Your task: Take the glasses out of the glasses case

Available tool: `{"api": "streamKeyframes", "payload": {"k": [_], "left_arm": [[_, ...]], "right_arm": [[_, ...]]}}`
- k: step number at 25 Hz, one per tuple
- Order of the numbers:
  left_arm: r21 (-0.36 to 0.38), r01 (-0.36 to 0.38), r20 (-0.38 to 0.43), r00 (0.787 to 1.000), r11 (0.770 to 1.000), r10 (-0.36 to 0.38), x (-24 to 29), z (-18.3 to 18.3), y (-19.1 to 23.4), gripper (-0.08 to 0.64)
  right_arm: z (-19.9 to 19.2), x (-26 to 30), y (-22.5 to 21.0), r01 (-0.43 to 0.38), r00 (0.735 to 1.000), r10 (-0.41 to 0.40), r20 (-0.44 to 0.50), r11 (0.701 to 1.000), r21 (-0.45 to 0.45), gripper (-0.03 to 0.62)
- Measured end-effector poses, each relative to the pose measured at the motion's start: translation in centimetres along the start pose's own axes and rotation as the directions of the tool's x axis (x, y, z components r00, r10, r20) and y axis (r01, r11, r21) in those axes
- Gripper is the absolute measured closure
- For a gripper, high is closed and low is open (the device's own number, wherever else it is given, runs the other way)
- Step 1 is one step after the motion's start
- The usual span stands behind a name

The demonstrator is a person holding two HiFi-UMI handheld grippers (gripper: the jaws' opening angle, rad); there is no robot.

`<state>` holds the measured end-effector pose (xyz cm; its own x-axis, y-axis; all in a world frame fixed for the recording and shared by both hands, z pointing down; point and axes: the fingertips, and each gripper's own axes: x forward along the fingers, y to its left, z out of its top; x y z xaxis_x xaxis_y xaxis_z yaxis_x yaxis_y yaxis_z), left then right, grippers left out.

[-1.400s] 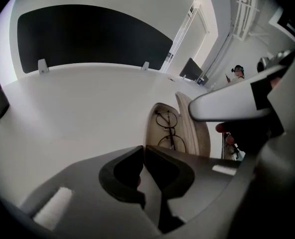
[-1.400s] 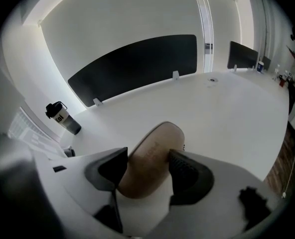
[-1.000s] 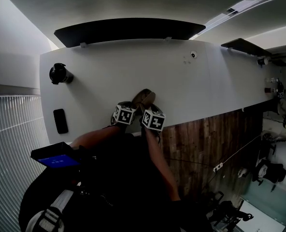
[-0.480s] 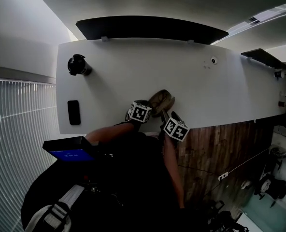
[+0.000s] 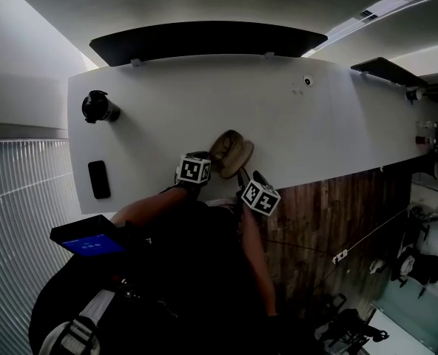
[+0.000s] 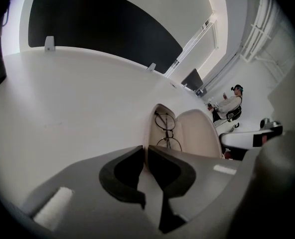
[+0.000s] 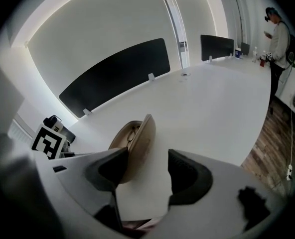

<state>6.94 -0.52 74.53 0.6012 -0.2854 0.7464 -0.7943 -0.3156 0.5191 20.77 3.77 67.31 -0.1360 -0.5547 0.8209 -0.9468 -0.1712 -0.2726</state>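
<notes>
**Case lies open, glasses still inside, both claws at its near end**

The glasses lie in the lower shell of the tan glasses case, lenses in line away from the left claw. The case is open, its lid swung to the right of the shell as the left claw sees it. The case's near end sits just beyond the left claw's tips. That claw is narrow, with a thin slit between its jaws that is opening, and nothing is pinched in the slit.

The right claw stands wide. Only bare worktop shows between its jaws. The lid of the case stands on edge just ahead of its left jaw, partly hidden behind that jaw's tip.

In the head view the case is just ahead of both claws, near the worktop's front edge. The left claw is at its left and the right claw is at its near right.

Well to the left of the left claw lie a flat black slab and a round black object. A long black panel runs along the far edge. Far off to the right stands a person.
</notes>
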Motion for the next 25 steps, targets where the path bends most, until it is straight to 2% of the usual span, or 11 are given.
{"api": "streamKeyframes", "payload": {"k": [8,13,16,20,25], "left_arm": [[-0.059,0.032,-0.007,0.999,0.998,-0.032,-0.1,-0.2,0.0,0.517],[-0.038,0.028,-0.028,0.999,0.999,-0.029,-0.2,-0.3,0.2,0.509],[-0.035,0.023,-0.041,0.999,0.999,-0.025,0.2,-0.5,0.5,0.506],[0.017,0.026,-0.084,0.996,1.000,-0.024,0.5,-0.6,0.3,0.499],[0.022,0.041,-0.129,0.991,0.999,-0.038,0.5,-1.1,0.1,0.491]], "right_arm": [[0.2,1.3,-3.6,0.059,0.998,-0.059,-0.023,0.998,-0.025,0.337],[0.2,2.9,-4.4,0.054,0.996,-0.057,-0.066,0.997,-0.045,0.339],[0.6,3.9,-4.5,0.053,0.996,-0.059,-0.071,0.995,-0.085,0.341],[1.4,4.0,-4.9,0.051,0.995,-0.064,-0.082,0.988,-0.146,0.342],[2.3,5.1,-4.0,0.023,0.993,-0.051,-0.106,0.969,-0.245,0.355]]}}
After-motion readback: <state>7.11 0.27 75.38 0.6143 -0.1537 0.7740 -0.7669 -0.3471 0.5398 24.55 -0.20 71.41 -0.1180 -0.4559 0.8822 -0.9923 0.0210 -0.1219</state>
